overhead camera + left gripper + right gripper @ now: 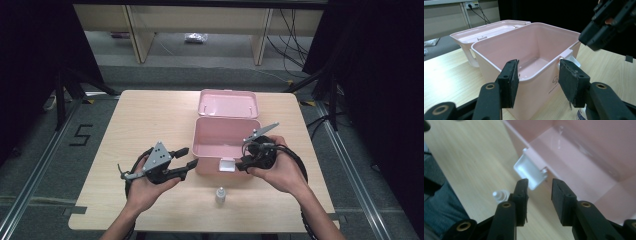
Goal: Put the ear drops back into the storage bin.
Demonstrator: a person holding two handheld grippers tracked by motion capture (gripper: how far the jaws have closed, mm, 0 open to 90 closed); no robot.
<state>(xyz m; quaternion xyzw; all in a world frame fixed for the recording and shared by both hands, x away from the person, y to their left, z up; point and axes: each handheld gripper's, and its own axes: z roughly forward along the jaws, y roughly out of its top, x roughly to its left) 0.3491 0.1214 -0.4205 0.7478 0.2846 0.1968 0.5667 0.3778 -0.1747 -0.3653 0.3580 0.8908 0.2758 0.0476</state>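
I am working two handheld claws over a light wooden table (150, 125). An open pink plastic box (226, 137) sits in the middle, its lid (228, 103) folded back flat behind it, the inside bare.

My left claw (186, 161) hovers just beside the box's near left corner. Its jaws stand wide apart with nothing between them. Looking along that claw (537, 81), the box's (529, 50) front rim runs across just ahead of the jaws, and the white latch (569, 56) sits ahead and slightly to the right.

My right claw (242, 165) hangs at the box's near right corner, just over the front wall. Its jaws are parted narrowly and hold nothing. Looking along this claw (539, 193), the white latch (530, 171) lies just beyond the jaw tips, the pink interior (584, 162) spreads to the right, and a small white bottle (501, 195) stands on the table just left of the left jaw. From above, that bottle (220, 194) stands upright between my two hands, near the table's front edge.
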